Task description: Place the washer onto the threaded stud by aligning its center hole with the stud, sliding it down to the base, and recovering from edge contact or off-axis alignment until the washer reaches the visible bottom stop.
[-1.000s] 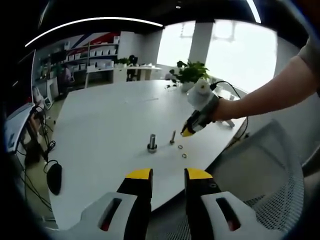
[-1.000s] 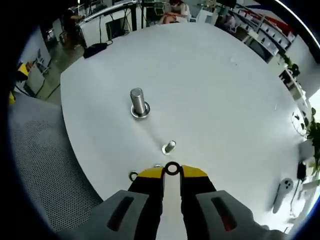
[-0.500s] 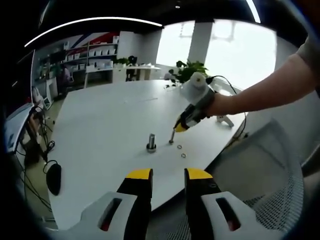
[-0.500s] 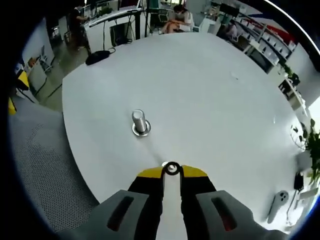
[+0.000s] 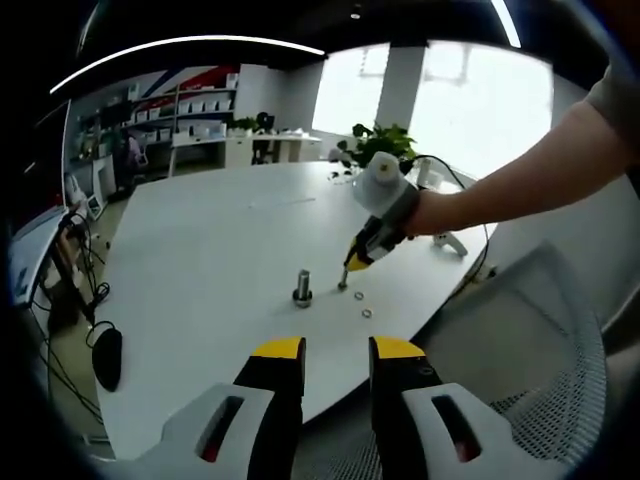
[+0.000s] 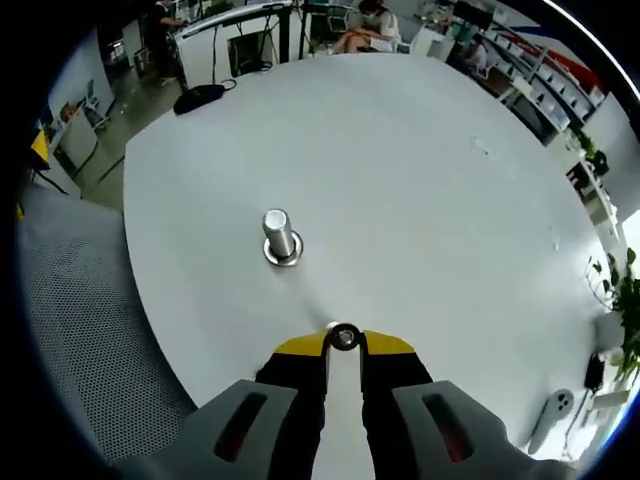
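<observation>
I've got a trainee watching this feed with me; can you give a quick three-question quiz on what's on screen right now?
1. True or false: the right gripper holds a washer at its tips.
2. Multiple choice: where is the left gripper? A) clamped on the larger stud B) held back at the table edge, holding nothing C) lifting a loose washer
3. Fill in: in the left gripper view, the right gripper's tips are directly over the thin ____.

Key: 1 true; 2 B; 3 stud.
</observation>
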